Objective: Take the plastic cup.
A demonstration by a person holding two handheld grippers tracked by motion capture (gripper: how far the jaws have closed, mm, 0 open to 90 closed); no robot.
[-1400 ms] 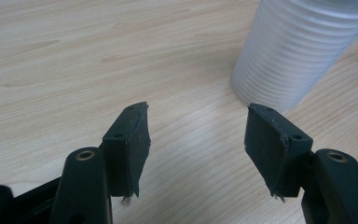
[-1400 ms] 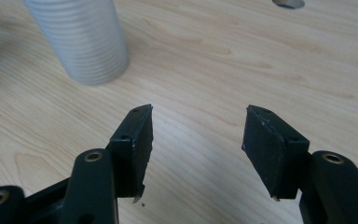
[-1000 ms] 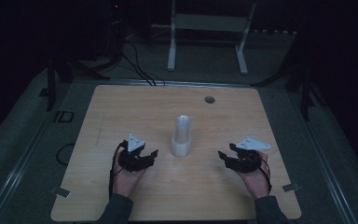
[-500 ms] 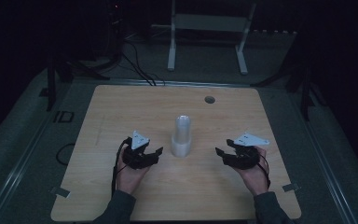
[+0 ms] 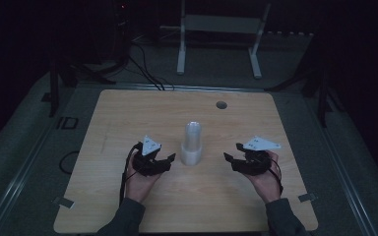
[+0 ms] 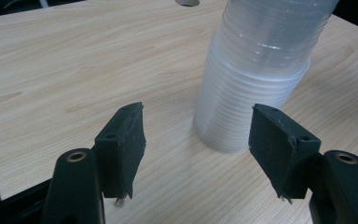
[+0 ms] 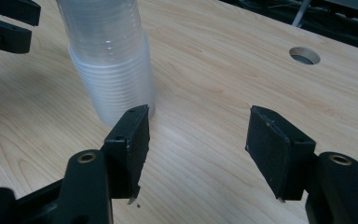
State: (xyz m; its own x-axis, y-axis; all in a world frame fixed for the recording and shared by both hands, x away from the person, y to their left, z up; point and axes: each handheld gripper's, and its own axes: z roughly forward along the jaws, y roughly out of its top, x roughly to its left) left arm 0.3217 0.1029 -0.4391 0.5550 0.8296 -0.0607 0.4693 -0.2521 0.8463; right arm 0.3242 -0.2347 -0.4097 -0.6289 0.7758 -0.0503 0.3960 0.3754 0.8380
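Both forearms reach in from the near edge of the desk [image 5: 128,113], each hand-held gripper pointing inward at the one stack of clear plastic cups [image 5: 192,142] standing upright mid-desk between them. The left hand-held gripper [image 5: 170,158] and right hand-held gripper [image 5: 228,157] have just been opening; their jaws stand apart with nothing between them. Since a second ago the left has edged nearer the stack.

Dim, murky high view with black surroundings; brighter, evenly lit, slightly soft gripper views.

A stack of clear plastic cups [image 5: 192,143] is stood upside down, upright, at the table's middle.
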